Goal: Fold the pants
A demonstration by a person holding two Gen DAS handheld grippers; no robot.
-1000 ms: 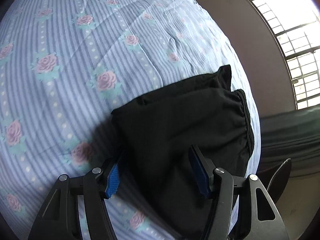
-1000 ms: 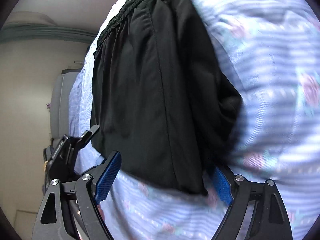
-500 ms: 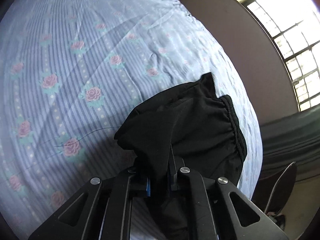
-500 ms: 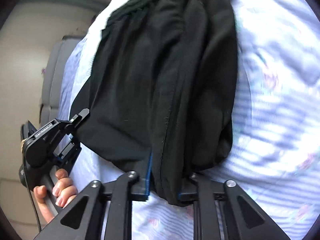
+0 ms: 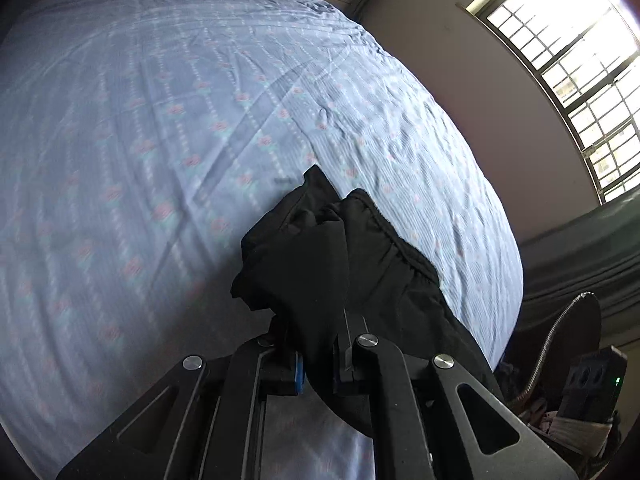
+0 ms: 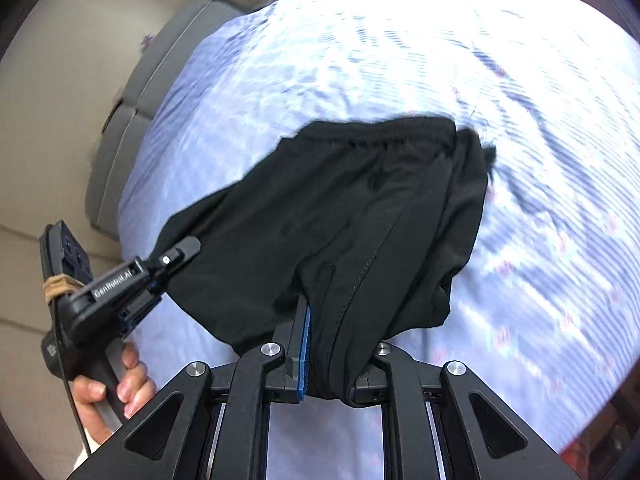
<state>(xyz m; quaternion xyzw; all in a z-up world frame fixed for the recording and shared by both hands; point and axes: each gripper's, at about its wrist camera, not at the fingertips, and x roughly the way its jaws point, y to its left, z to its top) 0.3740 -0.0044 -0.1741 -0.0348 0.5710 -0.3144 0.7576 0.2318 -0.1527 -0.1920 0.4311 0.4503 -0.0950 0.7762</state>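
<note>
Folded black pants [image 6: 352, 216] with an elastic waistband hang above a bed, held at two spots along their near edge. My left gripper [image 5: 318, 360] is shut on a bunched fold of the pants [image 5: 320, 264], blue pads pressed into the cloth. My right gripper [image 6: 332, 360] is shut on the other near corner, cloth squeezed between its pads. In the right wrist view the left gripper [image 6: 160, 276] shows at the left, clamped on the pants' edge, with a hand [image 6: 116, 388] on its handle. The waistband end droops toward the sheet.
The bed [image 5: 160, 128] carries a blue striped sheet with pink roses, wrinkled at the far side. A barred window [image 5: 560, 64] and a plain wall stand to the right. A grey padded headboard [image 6: 132, 120] lies beyond the bed at the left.
Both grippers closed on the near edge of the pants and rose, lifting the folded pants off the sheet. The bed now looks farther away in both views.
</note>
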